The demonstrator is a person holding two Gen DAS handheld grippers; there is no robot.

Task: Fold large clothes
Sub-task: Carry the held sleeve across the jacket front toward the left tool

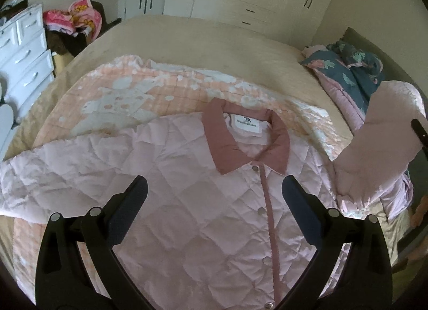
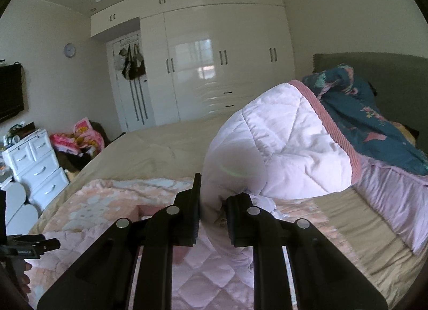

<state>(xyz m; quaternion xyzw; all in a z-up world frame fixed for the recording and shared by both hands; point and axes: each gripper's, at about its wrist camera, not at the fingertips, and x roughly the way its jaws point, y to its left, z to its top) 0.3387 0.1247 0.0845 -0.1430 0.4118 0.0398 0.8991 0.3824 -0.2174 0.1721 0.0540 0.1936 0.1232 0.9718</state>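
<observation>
A pale pink quilted jacket (image 1: 192, 203) with a dusty-rose collar (image 1: 248, 139) lies front up and buttoned on a peach patterned blanket (image 1: 128, 93) on the bed. My left gripper (image 1: 214, 189) hovers open above the jacket's chest, nothing between its fingers. My right gripper (image 2: 212, 203) is shut on the jacket's sleeve (image 2: 281, 144), which rises lifted and bunched, its ribbed pink cuff (image 2: 331, 125) at the top. In the left wrist view that raised sleeve (image 1: 379, 133) stands at the right edge, with a black part of the right gripper beside it.
The bed's tan sheet (image 1: 214, 40) stretches toward white wardrobes (image 2: 227, 64). A dark floral quilt (image 2: 369, 117) is heaped by the headboard at right. A white drawer unit (image 2: 40, 160) and a pile of pink clothes (image 2: 80, 136) stand left of the bed.
</observation>
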